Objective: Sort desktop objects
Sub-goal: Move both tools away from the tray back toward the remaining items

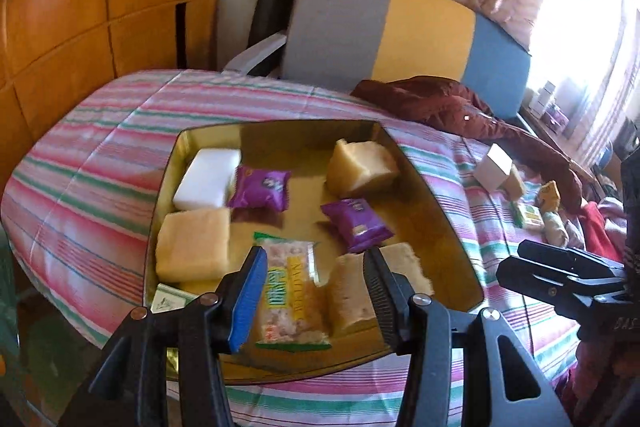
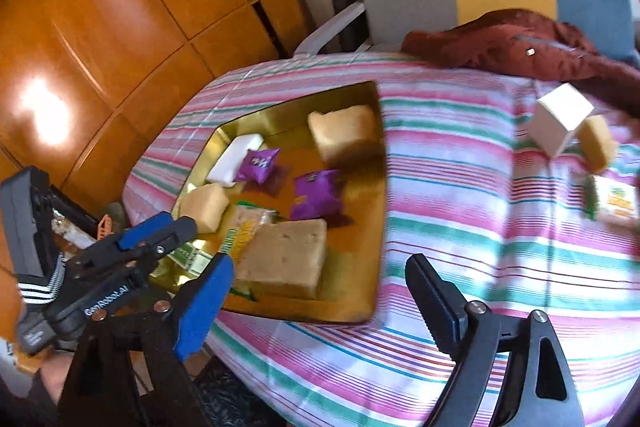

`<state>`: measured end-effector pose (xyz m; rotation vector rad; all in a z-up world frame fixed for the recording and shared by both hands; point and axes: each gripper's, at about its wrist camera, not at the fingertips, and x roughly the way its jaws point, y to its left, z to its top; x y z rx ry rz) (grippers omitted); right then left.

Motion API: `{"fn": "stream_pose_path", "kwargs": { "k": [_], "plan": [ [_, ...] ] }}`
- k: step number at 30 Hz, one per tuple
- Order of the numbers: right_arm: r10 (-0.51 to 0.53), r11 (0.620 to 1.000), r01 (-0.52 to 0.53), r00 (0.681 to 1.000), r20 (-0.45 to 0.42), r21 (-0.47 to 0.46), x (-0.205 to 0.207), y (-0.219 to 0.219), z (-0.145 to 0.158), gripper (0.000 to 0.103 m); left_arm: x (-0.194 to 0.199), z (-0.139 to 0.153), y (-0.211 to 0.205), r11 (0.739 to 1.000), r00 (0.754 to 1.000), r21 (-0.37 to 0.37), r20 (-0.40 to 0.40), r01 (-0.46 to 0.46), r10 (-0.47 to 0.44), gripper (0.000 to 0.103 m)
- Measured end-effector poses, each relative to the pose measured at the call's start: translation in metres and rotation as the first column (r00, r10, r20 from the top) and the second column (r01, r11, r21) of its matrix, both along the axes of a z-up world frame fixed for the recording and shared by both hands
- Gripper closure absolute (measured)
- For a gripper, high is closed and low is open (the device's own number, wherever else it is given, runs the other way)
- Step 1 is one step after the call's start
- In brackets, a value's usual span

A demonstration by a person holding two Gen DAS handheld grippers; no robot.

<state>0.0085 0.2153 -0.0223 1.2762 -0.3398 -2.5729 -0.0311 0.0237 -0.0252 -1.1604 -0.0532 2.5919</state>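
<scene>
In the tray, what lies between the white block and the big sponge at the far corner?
A purple packet lies beside the white block, then bare tray up to the sponge; the left wrist view shows it.

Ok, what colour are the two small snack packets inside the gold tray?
Purple. The snack packets show best in the left wrist view, lying in the gold tray.

Snack packets (image 1: 292,291) in tray (image 1: 436,195)

My left gripper (image 1: 316,291) covers the lower end of the snack bar (image 1: 290,291) and part of 1 sponge (image 1: 360,291) near the gold tray's (image 1: 440,211) near edge. A green box (image 1: 170,299) at the tray's near-left corner is half hidden. Items by the striped cloth's (image 2: 460,211) far-right edge blur; the yellow-green packet's (image 2: 614,203) print is unreadable.
</scene>
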Motion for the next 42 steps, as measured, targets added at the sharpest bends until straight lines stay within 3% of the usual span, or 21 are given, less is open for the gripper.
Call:
{"fn": "stream_pose_path", "kwargs": {
  "k": [6, 14, 24, 35, 42],
  "plan": [
    [-0.066, 0.994, 0.069, 0.997, -0.039, 0.081, 0.017, 0.016, 0.006, 0.010, 0.009, 0.012, 0.027, 0.998, 0.998, -0.028, -0.038, 0.057, -0.058, 0.053],
    [-0.147, 0.981, 0.147, 0.989, -0.017, 0.125, 0.035, 0.043, -0.005, 0.007, 0.020, 0.013, 0.065, 0.987, 0.988, -0.064, -0.044, 0.147, -0.150, 0.053],
    [-0.293, 0.948, 0.287, 0.956, 0.019, 0.138, 0.060, 0.101, -0.014, 0.004, 0.029, 0.012, 0.099, 0.966, 0.969, -0.087, -0.031, 0.243, -0.246, 0.053],
    [-0.375, 0.914, 0.356, 0.924, 0.072, 0.197, 0.071, 0.140, -0.021, 0.004, 0.034, 0.012, 0.129, 0.941, 0.945, -0.108, -0.031, 0.321, -0.326, 0.053],
    [-0.432, 0.886, 0.400, 0.896, 0.102, 0.236, 0.074, 0.171, -0.024, 0.004, 0.033, 0.004, 0.146, 0.924, 0.930, -0.114, 0.013, 0.365, -0.366, 0.053]
  ]
}}
